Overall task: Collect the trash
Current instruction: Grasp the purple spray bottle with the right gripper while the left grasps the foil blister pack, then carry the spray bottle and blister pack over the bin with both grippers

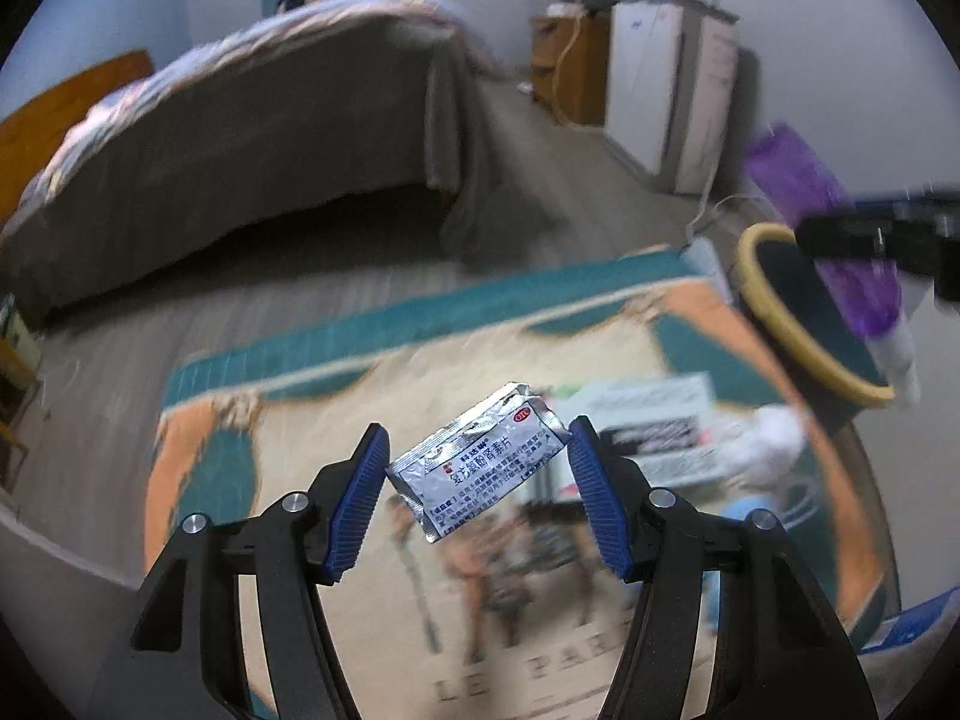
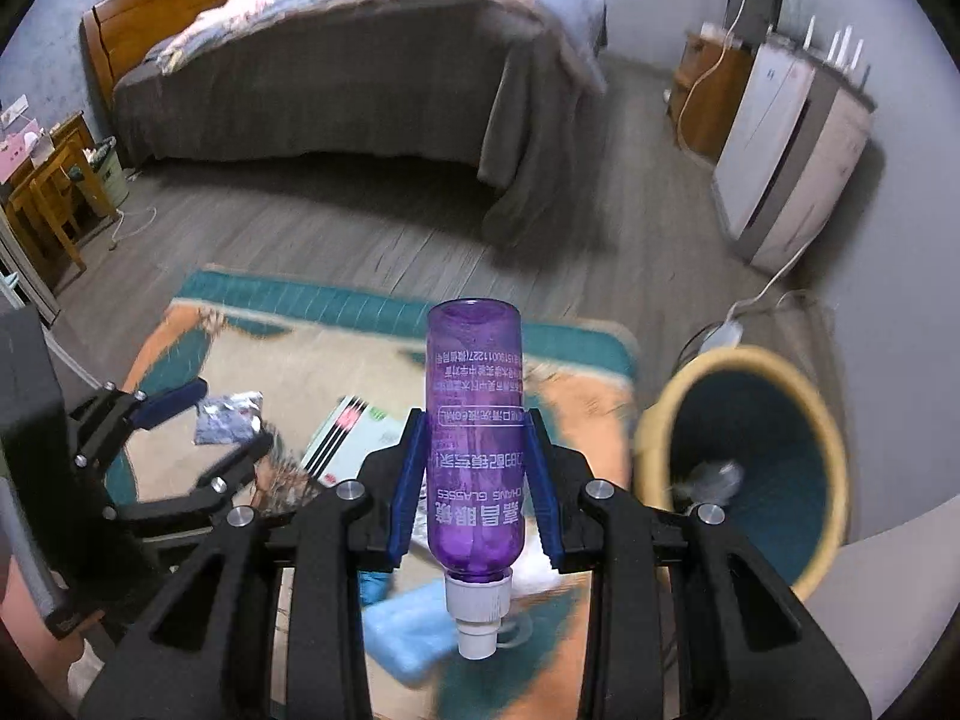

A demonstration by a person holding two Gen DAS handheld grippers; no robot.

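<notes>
A bed under a grey cover fills the upper half of the right wrist view, its wooden headboard at upper left; in the left wrist view the bed sweeps across the upper left, blurred. A white cabinet stands along the wall at right, a wooden nightstand beyond it. Across the wood floor lies a rug in teal, orange and cream, spreading through the lower centre of both frames.

At lower right of the right wrist view a round bin with a tan rim and dark blue inside tilts toward the camera, something pale and crumpled at its bottom; the left wrist view has its rim at the right edge.

The right gripper, bottom centre, pinches a clear purple bottle between its blue pads, white cap pointing toward the lens, base away. The bottle hangs just left of the bin.

The left gripper clamps a small crumpled silver foil packet printed in blue by its two ends, above the rug's centre. From the right wrist view, that gripper and packet show at middle left.

On the rug lie a white printed box and a pale blue item, both blurred.
</notes>
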